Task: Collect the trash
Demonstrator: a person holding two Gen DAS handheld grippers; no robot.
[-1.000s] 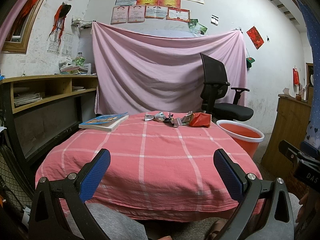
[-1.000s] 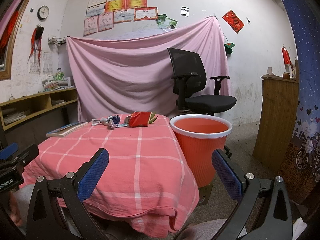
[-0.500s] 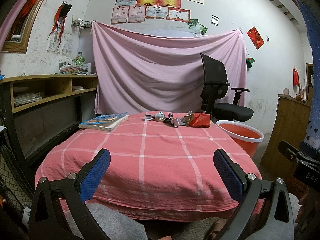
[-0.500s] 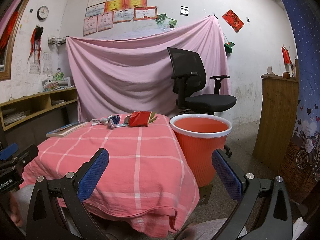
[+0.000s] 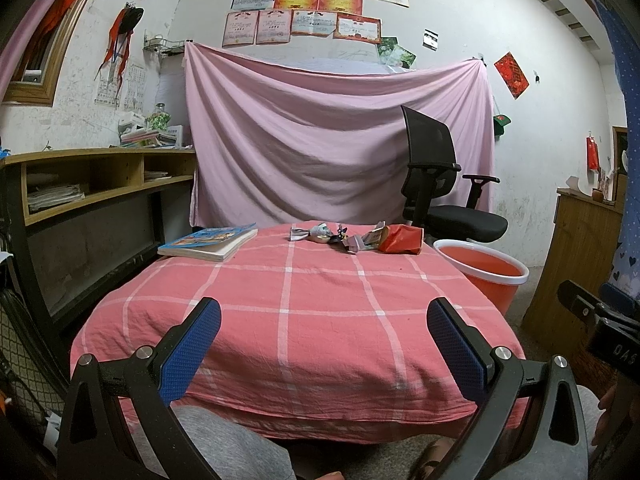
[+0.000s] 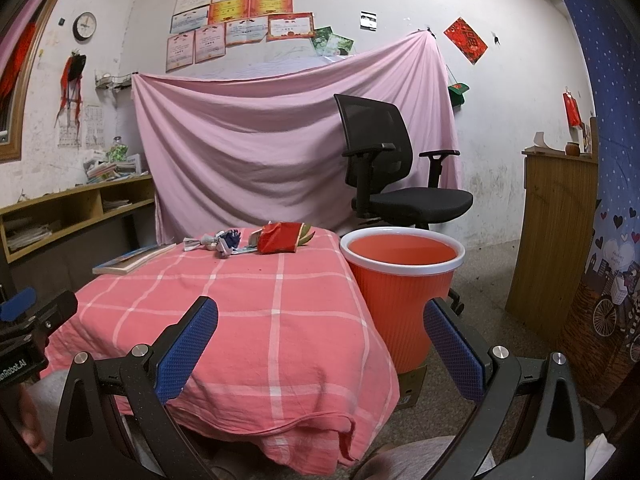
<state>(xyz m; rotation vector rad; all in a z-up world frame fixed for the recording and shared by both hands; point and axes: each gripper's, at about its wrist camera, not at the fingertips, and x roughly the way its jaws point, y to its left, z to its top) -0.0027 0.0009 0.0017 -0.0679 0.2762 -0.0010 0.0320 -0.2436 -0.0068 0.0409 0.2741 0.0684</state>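
Several crumpled wrappers lie at the far end of the pink checked table (image 5: 320,312): a red packet (image 5: 402,239) (image 6: 280,237), a silver wrapper (image 5: 316,233) (image 6: 200,241) and small dark scraps (image 5: 342,237) (image 6: 228,240). An orange bin (image 5: 486,276) (image 6: 400,280) with a white rim stands on the floor right of the table. My left gripper (image 5: 324,344) hovers open over the near table edge, far from the trash. At the table's near right corner my right gripper (image 6: 320,344) is open too, nothing between its fingers.
A book (image 5: 210,242) (image 6: 132,260) lies at the table's far left. A black office chair (image 5: 440,196) (image 6: 392,172) stands behind the bin, before a pink sheet. Wooden shelves (image 5: 92,184) run along the left, a wooden cabinet (image 6: 556,224) on the right. The person's grey-clad knees show below.
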